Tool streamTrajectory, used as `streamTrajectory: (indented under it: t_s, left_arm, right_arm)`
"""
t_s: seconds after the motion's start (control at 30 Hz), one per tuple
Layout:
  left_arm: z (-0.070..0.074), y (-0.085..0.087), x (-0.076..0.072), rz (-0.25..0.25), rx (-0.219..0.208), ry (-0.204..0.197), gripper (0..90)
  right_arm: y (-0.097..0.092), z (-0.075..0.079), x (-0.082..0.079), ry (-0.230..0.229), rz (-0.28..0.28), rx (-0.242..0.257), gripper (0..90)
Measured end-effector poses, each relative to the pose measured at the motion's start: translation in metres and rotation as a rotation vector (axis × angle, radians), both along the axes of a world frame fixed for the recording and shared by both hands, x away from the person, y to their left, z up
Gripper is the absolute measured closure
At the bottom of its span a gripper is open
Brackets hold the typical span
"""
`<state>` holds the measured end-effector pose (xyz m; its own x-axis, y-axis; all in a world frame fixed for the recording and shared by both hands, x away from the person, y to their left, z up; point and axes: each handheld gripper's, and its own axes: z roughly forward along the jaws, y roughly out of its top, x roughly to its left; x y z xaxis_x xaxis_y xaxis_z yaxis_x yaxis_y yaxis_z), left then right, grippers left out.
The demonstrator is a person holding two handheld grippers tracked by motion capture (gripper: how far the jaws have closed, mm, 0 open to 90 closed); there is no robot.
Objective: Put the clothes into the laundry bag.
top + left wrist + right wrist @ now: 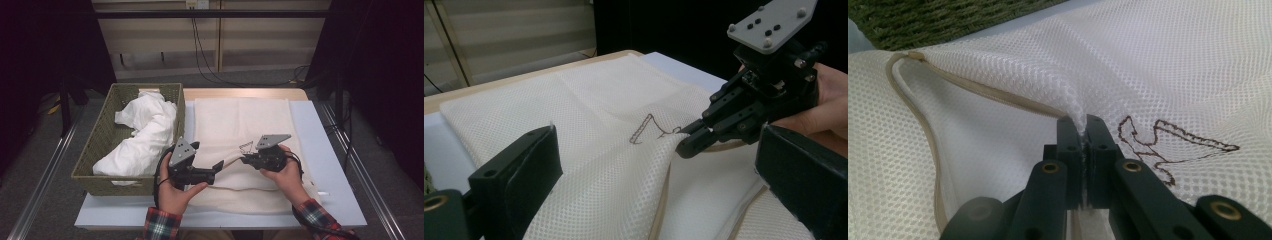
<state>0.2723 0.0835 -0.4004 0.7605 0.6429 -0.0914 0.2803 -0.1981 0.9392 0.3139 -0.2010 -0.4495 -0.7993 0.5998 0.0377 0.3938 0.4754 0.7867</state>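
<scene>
A cream mesh laundry bag (pixel 240 120) lies flat on the table, with a small brown stitched mark (pixel 246 146) on its top layer. My right gripper (pixel 245 160) is shut on a pinch of that top mesh layer (pixel 1173 65) beside the mark (pixel 1158 140), lifting it into a ridge. The bag's beige trimmed edge (pixel 973 92) runs off to the left of the jaws. My left gripper (pixel 218 165) stands open at the bag's left near edge, its jaws wide apart above the mesh (pixel 574 100). In the left gripper view, the right gripper (pixel 686 145) pinches the fabric just past the mark (pixel 644 130).
A green woven basket (pixel 100 135) stands left of the bag, holding a heap of white cloth (pixel 145 130). The pale table top (pixel 330 165) shows bare along the right of the bag. Cables hang down the wall at the back.
</scene>
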Motion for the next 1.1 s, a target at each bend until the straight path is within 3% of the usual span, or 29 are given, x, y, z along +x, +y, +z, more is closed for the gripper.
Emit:
streamTrajectory:
  t_s: [0.53,1.1]
  left_arm:
    - [0.0,0.0,0.001,0.001,0.007,0.002,4.3]
    - [-0.003,-0.002,0.004,0.005,-0.002,0.022,4.3]
  right_arm:
    - [0.003,0.026,0.026,-0.017,0.012,-0.007,87.1]
    - [0.004,0.043,0.048,-0.011,0.046,-0.007,87.2]
